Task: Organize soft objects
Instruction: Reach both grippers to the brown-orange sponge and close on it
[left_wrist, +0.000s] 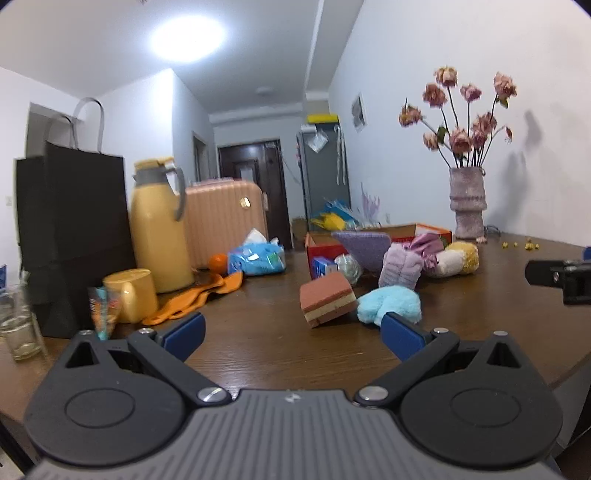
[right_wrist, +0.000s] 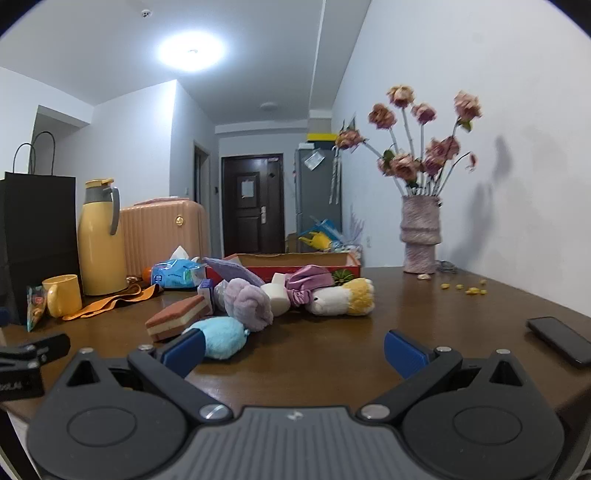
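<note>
A cluster of soft objects lies on a dark wooden table (right_wrist: 332, 354) at the middle of both views. Nearest the cameras is a light blue plush toy (right_wrist: 221, 338), with a brown and cream layered sponge (right_wrist: 177, 319) just beside it on its left. Behind them sit a lilac knitted bundle (right_wrist: 247, 302), a pink satin scrunchie (right_wrist: 306, 286) and a white and yellow plush toy (right_wrist: 343, 297), close together. At the back of the cluster a shallow red cardboard box (right_wrist: 295, 264) stands open; a purple cloth (right_wrist: 229, 269) leans over its left rim, and what else lies inside cannot be made out. In the right wrist view the right gripper (right_wrist: 293, 349) has its blue jaws spread wide with nothing between them; the blue plush touches or sits just behind its left fingertip. In the left wrist view the left gripper (left_wrist: 291, 338) is likewise spread and holds nothing, with the blue plush (left_wrist: 389, 304) just behind its right fingertip and the sponge (left_wrist: 327, 302) above the gap. At the left of the frame stand a yellow mug (right_wrist: 62, 295), a yellow thermos jug (right_wrist: 99, 240) and a black paper bag (right_wrist: 37, 236), with an orange cloth (right_wrist: 110, 301) and a blue tissue pack (right_wrist: 177, 275) nearby. At upper right, a vase of dried roses (right_wrist: 421, 236) stands near the wall, and a black phone (right_wrist: 561, 341) lies at the right edge.
</note>
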